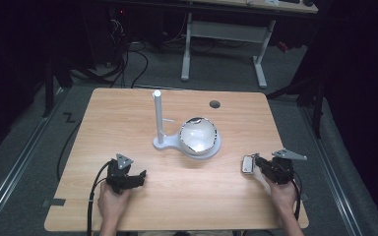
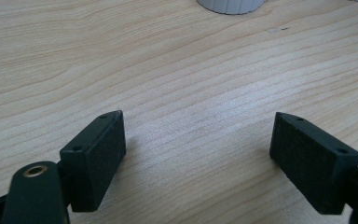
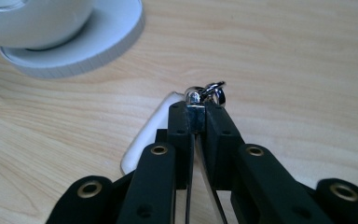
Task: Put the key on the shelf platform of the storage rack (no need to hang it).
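Grip on the keychain (image 3: 200, 100) looks thin: we see the right gripper (image 3: 196, 112) pinching only its metal clasp, near the table's (image 1: 177, 196) right edge, while the pale tag (image 1: 247, 164) lies flat on the wood. Left gripper (image 2: 198, 154) is spread wide, w/ nothing between its jaws. Risk, in our judgement — the smooth clasp may slip or swing if lifted fast toward the white stand (image 1: 158, 123) w/ the bowl (image 1: 198, 133).

Pale matt wood-grain table (image 1: 128, 123), glossy silver bowl (image 1: 198, 134) on smooth white plastic stand (image 1: 158, 142), shiny metal keyring clasp (image 3: 200, 100), matt black gripper pads (image 2: 102, 154).
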The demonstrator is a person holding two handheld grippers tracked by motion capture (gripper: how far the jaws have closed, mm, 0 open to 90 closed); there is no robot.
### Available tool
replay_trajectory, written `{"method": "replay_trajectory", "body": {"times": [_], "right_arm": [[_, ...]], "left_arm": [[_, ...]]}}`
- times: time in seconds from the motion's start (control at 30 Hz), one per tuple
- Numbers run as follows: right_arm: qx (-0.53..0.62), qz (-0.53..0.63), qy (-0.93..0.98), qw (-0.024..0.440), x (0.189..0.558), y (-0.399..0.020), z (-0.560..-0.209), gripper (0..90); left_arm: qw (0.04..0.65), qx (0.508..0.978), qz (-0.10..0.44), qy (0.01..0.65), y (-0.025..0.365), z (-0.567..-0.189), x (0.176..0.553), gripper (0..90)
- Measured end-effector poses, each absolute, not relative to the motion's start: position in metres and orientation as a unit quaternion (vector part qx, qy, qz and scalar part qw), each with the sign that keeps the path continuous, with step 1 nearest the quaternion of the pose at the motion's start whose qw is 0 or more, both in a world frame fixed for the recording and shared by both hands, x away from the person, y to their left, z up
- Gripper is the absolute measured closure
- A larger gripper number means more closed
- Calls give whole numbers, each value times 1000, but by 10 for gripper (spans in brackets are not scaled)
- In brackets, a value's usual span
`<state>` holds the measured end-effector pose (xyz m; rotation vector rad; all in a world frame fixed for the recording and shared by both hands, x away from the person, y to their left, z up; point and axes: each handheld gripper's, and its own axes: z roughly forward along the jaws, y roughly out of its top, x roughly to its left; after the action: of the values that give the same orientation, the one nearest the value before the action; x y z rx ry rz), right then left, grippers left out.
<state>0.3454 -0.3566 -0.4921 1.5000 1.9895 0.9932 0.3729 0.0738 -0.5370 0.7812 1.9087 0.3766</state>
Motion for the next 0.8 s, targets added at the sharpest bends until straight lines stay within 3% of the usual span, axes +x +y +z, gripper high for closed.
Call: {"method": "replay_trajectory", "body": {"times": [0.8], "right_arm": [[460, 391, 757, 251, 335, -327, -438, 823]], "left_arm": [[500, 325, 156, 788, 74, -537, 373, 185]]}}
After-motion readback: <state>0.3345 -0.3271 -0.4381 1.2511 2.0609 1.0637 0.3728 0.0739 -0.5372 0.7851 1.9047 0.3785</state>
